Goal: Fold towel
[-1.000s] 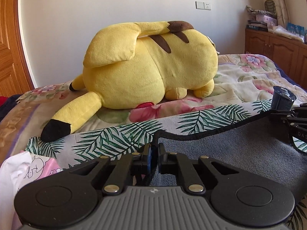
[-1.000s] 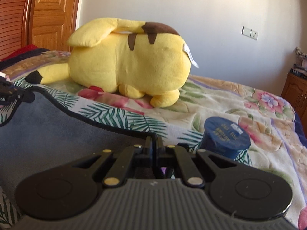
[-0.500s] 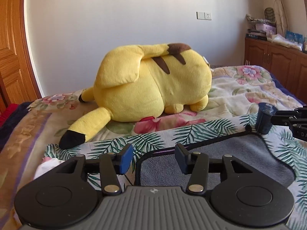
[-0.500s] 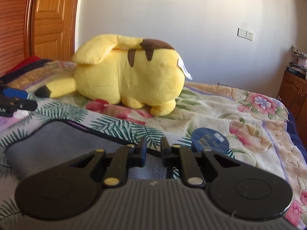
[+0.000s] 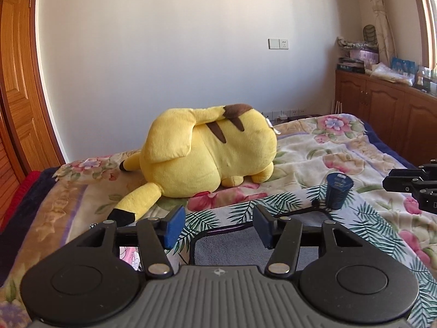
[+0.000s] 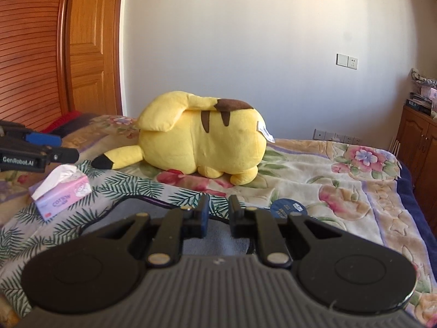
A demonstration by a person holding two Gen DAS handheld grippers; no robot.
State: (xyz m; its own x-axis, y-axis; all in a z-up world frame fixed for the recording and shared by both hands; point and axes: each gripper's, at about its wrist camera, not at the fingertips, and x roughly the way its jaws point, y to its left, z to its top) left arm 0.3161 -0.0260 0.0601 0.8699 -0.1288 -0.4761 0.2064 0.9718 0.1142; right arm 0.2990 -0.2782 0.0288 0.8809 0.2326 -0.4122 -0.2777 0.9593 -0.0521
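The grey towel (image 5: 229,248) with a black hem lies on the bed on a palm-leaf sheet, mostly hidden behind my grippers; it also shows in the right wrist view (image 6: 153,210). My left gripper (image 5: 218,228) is open and empty, raised above the towel's near left part. My right gripper (image 6: 218,216) is open and empty above the towel's right part; it shows at the right edge of the left wrist view (image 5: 409,188). The left gripper shows at the left edge of the right wrist view (image 6: 41,150).
A big yellow plush toy (image 5: 207,155) lies on the flowered blanket (image 5: 327,147) behind the towel. A dark blue cup (image 5: 338,190) stands at the towel's far right corner. A tissue pack (image 6: 62,191) lies left of the towel. Wooden cabinets (image 5: 382,112) stand at right.
Both grippers opened and let go of the towel's edge, then lifted and drew back. The towel dropped flat onto the bed.
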